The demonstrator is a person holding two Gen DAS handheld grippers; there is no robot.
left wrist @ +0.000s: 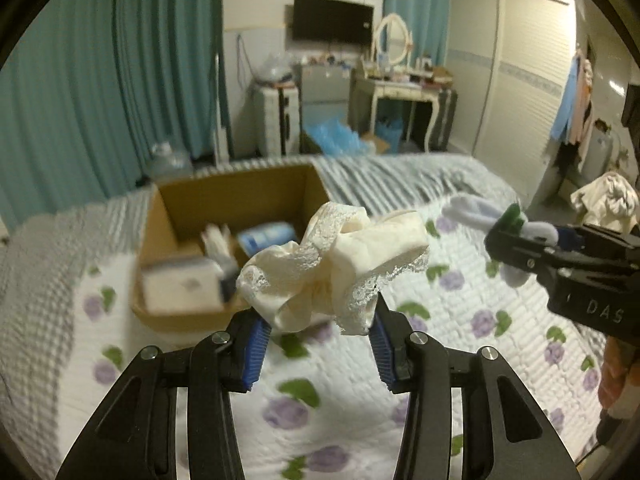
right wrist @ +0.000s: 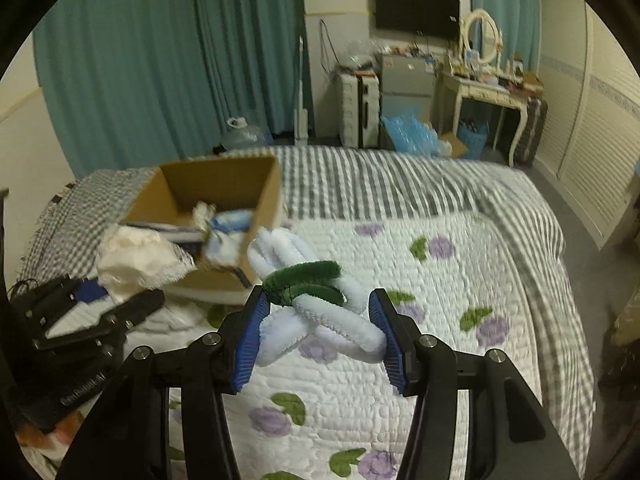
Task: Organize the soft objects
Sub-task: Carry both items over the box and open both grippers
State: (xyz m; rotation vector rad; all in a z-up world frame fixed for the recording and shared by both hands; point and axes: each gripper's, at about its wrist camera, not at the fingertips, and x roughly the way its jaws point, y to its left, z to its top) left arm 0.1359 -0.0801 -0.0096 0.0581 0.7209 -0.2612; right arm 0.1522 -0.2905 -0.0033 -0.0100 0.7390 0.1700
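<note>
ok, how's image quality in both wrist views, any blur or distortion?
Left wrist: cardboard box and bedspread motion-smeared, lace garment between the jaws sharp. Right wrist: white-and-green chenille bundle crisp, box edges soft. Both: strong fisheye curvature, dark corner vignette, dim warm light.

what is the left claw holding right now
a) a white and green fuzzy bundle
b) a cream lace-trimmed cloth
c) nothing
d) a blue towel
b: the left claw is shut on a cream lace-trimmed cloth, held up above the bed; the white and green fuzzy bundle sits in the right claw instead.
</note>
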